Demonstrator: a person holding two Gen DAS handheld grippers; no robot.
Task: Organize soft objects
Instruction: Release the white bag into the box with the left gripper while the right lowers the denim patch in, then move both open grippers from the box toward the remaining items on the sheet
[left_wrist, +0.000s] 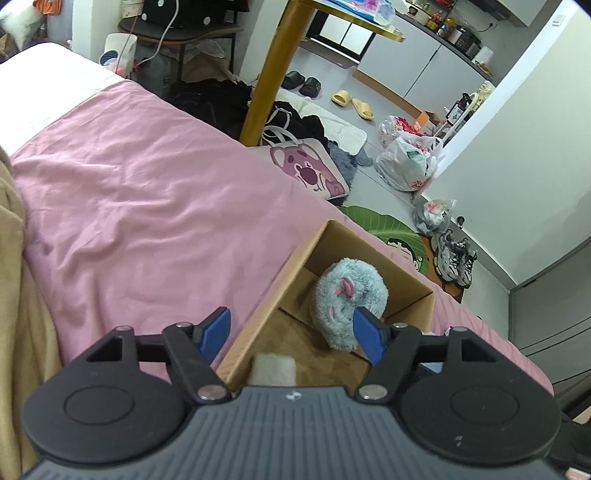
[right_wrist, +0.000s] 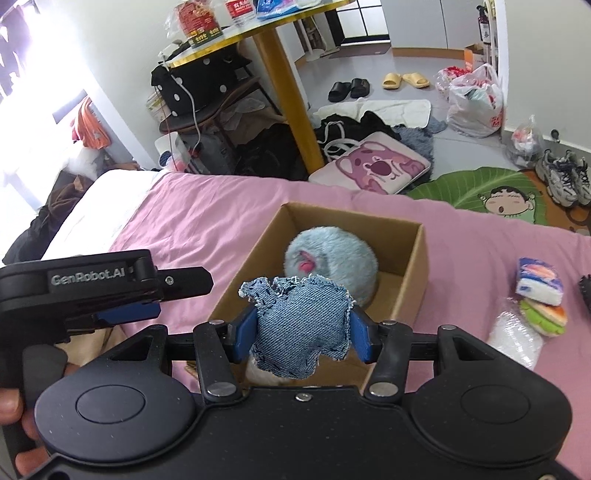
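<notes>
Denim stuffed toy (right_wrist: 301, 328) clamped between blue pads of right gripper (right_wrist: 301, 334), held above near end of cardboard box (right_wrist: 419, 266). Left gripper (left_wrist: 291, 334) spread wide, gripping nothing, straddling box's left wall. Pale fluffy item (left_wrist: 273, 367) at near end of box, possibly another plush; mostly hidden. Grey-blue plush (left_wrist: 347, 295) farther in, against far wall. Box sitting on pink bedsheet (left_wrist: 140, 206). Tissue pack (right_wrist: 539, 282) on sheet, right of box.
</notes>
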